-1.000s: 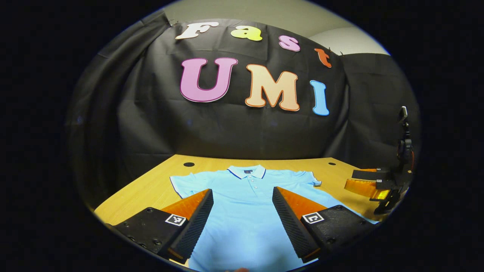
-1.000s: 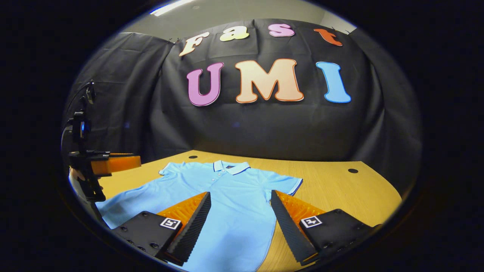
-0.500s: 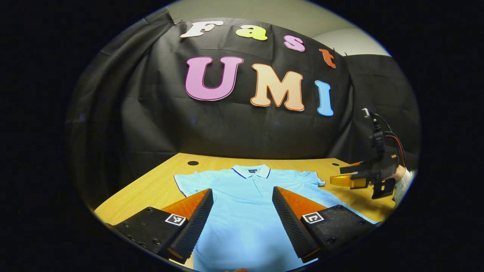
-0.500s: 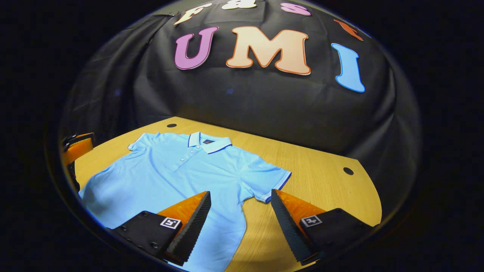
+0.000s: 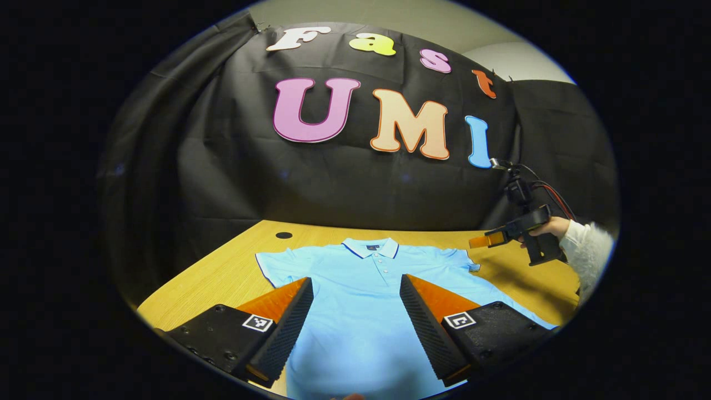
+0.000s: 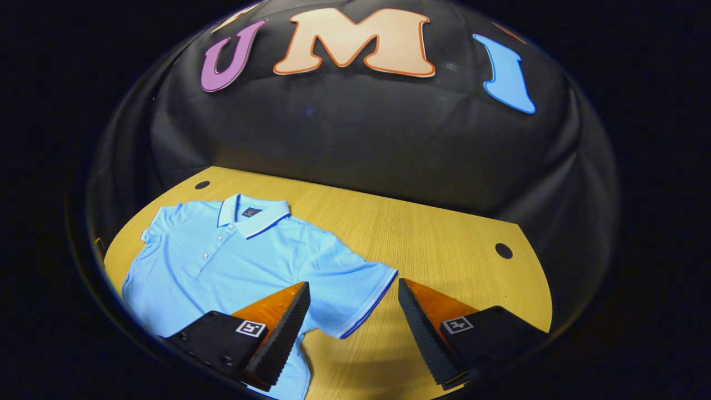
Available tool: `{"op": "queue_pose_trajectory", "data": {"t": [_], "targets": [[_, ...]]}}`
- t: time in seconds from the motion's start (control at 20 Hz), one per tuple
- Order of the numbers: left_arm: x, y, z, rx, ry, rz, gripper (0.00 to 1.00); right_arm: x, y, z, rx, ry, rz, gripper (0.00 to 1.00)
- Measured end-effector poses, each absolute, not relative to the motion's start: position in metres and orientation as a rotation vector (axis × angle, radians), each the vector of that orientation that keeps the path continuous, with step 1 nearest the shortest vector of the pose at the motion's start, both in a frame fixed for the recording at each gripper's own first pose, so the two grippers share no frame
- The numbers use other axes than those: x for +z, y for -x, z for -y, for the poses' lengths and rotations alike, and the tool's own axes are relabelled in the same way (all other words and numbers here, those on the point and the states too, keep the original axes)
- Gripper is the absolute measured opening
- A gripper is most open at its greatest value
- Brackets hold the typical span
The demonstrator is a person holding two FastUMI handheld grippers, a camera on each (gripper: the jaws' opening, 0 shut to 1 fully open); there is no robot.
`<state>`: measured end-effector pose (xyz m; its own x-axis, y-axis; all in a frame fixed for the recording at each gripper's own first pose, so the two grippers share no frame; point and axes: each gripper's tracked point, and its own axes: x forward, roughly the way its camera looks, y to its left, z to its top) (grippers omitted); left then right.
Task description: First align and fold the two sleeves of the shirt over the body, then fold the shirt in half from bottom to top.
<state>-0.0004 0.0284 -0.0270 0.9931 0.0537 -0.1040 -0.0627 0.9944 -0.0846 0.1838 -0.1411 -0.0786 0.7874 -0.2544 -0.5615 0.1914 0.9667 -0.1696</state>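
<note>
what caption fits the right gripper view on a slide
Open right gripper poised above the blue polo shirt's sleeve.

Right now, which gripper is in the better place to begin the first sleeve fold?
The right gripper, I judge. Its open fingers frame the hem of one sleeve of the shirt. The left gripper, also open, faces the shirt's body, with both sleeves off to its sides.

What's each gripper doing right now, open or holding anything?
Left gripper: open, holding nothing, above the polo shirt.
Right gripper: open, holding nothing, its fingers either side of the sleeve.
</note>
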Motion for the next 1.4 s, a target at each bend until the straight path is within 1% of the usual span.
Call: {"op": "queue_pose_trajectory", "data": {"t": [0.2,0.35,0.75,0.8,0.9,0.95,1.0,1.15,1.25,1.35,1.4], "targets": [[-0.027,0.000,-0.033,0.063,0.101,-0.102,0.95,-0.122,-0.193,0.160,-0.289,0.019,-0.710,0.99],[-0.033,-0.003,-0.036,0.067,0.105,-0.117,0.95,-0.138,-0.198,0.159,-0.281,0.027,-0.725,0.99],[-0.035,-0.002,-0.033,0.058,0.114,-0.124,0.95,-0.152,-0.200,0.153,-0.258,0.004,-0.750,0.99],[-0.034,-0.002,-0.033,0.060,0.112,-0.121,0.95,-0.152,-0.201,0.152,-0.253,-0.001,-0.750,0.96],[-0.033,-0.003,-0.033,0.059,0.111,-0.121,0.95,-0.154,-0.200,0.150,-0.243,-0.018,-0.755,0.95],[-0.033,-0.002,-0.033,0.059,0.111,-0.120,0.95,-0.154,-0.200,0.151,-0.239,-0.016,-0.754,0.91],[-0.034,-0.003,-0.033,0.060,0.111,-0.122,0.95,-0.154,-0.200,0.150,-0.234,-0.017,-0.754,0.89],[-0.034,-0.002,-0.032,0.061,0.113,-0.123,0.95,-0.154,-0.200,0.149,-0.230,-0.029,-0.759,0.90],[-0.035,-0.003,-0.032,0.058,0.114,-0.126,0.95,-0.153,-0.199,0.145,-0.221,-0.036,-0.757,0.63],[-0.033,-0.002,-0.030,0.055,0.115,-0.123,0.95,-0.157,-0.202,0.135,-0.206,-0.058,-0.755,0.41],[-0.033,-0.002,-0.030,0.053,0.114,-0.122,0.95,-0.157,-0.203,0.134,-0.209,-0.066,-0.759,0.26]]}}
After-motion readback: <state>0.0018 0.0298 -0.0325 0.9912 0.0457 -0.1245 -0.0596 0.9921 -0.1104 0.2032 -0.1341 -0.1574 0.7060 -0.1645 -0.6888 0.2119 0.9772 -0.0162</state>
